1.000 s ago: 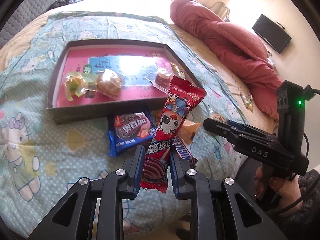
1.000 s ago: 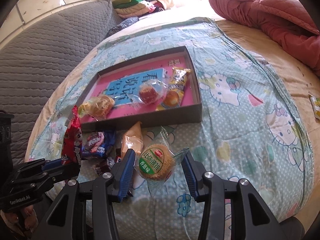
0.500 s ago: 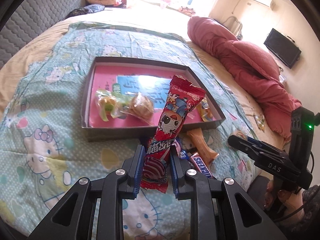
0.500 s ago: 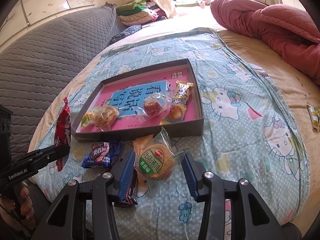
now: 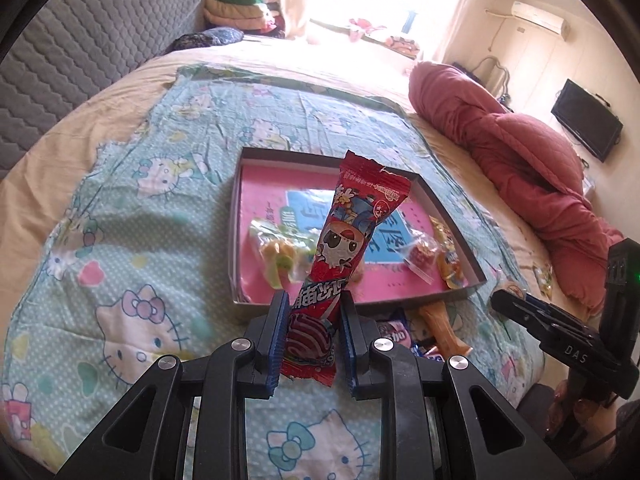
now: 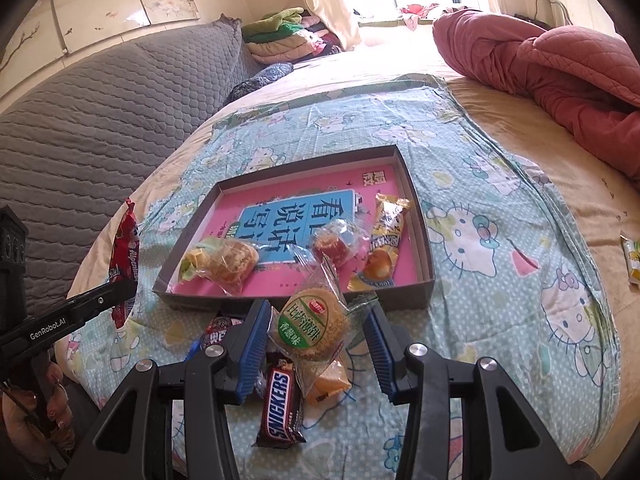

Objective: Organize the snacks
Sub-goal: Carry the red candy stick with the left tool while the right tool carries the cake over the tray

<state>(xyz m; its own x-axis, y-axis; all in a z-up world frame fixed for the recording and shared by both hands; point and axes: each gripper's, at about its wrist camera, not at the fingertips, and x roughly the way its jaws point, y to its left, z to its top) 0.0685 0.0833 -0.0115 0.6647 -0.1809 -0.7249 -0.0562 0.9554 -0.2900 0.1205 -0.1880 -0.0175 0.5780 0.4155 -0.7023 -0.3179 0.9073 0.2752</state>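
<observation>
My left gripper is shut on a red lollipop packet and holds it upright above the near edge of the grey box with a pink floor. My right gripper is shut on a round cracker in a clear wrapper, held above the bed in front of the box. The box holds several wrapped snacks, among them a pastry, a red cake and a yellow packet. The left gripper with the red packet shows at the left of the right wrist view.
A Snickers bar, a blue cookie pack and an orange packet lie on the Hello Kitty sheet in front of the box. A red quilt lies at the right. A small yellow packet lies far right.
Both grippers have risen and drawn back with their snacks. The left one has shifted left, so the box sits further right and lower in its view. The Snickers bar has come into the right wrist view.
</observation>
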